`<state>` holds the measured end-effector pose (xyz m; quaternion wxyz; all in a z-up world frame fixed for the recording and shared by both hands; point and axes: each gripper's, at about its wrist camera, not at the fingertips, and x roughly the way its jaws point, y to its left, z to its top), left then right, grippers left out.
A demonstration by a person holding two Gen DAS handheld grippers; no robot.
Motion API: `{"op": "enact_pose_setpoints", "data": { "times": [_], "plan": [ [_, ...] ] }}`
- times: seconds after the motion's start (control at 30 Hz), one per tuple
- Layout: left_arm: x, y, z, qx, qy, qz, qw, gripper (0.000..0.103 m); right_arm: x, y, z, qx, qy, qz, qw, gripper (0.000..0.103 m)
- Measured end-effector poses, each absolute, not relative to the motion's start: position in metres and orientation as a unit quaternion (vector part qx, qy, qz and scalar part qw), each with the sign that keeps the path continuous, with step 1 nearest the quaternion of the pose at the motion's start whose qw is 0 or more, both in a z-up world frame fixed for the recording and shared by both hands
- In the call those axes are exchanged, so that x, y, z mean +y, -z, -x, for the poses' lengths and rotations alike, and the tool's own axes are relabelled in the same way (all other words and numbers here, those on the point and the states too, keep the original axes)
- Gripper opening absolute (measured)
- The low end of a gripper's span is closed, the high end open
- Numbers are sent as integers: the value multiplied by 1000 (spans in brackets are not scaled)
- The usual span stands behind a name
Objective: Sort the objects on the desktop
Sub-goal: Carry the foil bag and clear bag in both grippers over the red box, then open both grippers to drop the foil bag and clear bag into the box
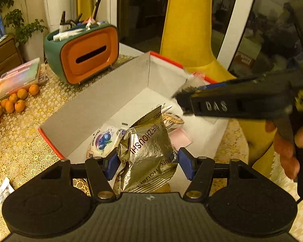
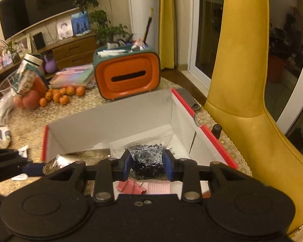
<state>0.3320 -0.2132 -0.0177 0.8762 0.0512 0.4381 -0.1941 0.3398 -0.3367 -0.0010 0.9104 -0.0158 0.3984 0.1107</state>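
A red-edged white cardboard box [image 1: 103, 98] stands open on the table; it also shows in the right wrist view [image 2: 119, 125]. My left gripper [image 1: 147, 161] is shut on a gold foil snack packet [image 1: 149, 141] and holds it over the box's near end. A blueberry packet [image 1: 102, 141] and a pink pad [image 1: 180, 138] lie inside. My right gripper [image 2: 147, 164] is shut on a clear bag of dark small pieces [image 2: 146, 157] over the box interior. The right gripper also reaches in from the right in the left wrist view [image 1: 183, 102].
A teal and orange tissue box holding pens [image 1: 84, 54] stands behind the box. Several oranges [image 1: 12, 102] and a pastel case [image 1: 20, 76] lie left. A yellow chair [image 2: 248, 100] is close on the right. A jar [image 2: 27, 74] and apples sit far left.
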Motion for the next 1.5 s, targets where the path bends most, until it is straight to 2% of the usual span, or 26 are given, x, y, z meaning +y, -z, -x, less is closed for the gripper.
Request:
{"op": "enact_pose_setpoints", "data": {
  "times": [0.43,0.97,1.17,1.3,1.33,1.5],
  "plan": [
    [-213,49,-361,475,172,-51,861,61,-313,37,-392,448,-100,26,888,32],
    [-227,70,-373,509,184,-79,837,62,-301,63,-403,485,-101,40,868,34],
    [-227,72,-374,511,185,-80,836,63,-303,64,-403,486,-102,36,867,41],
    [-227,73,-374,509,182,-79,837,64,-305,61,-400,479,-99,33,872,62],
    [-227,73,-374,510,181,-79,837,64,-305,59,-399,476,-101,34,873,64],
    [-228,70,-372,508,175,-81,839,64,-308,52,-396,470,-105,29,876,65]
  ]
}}
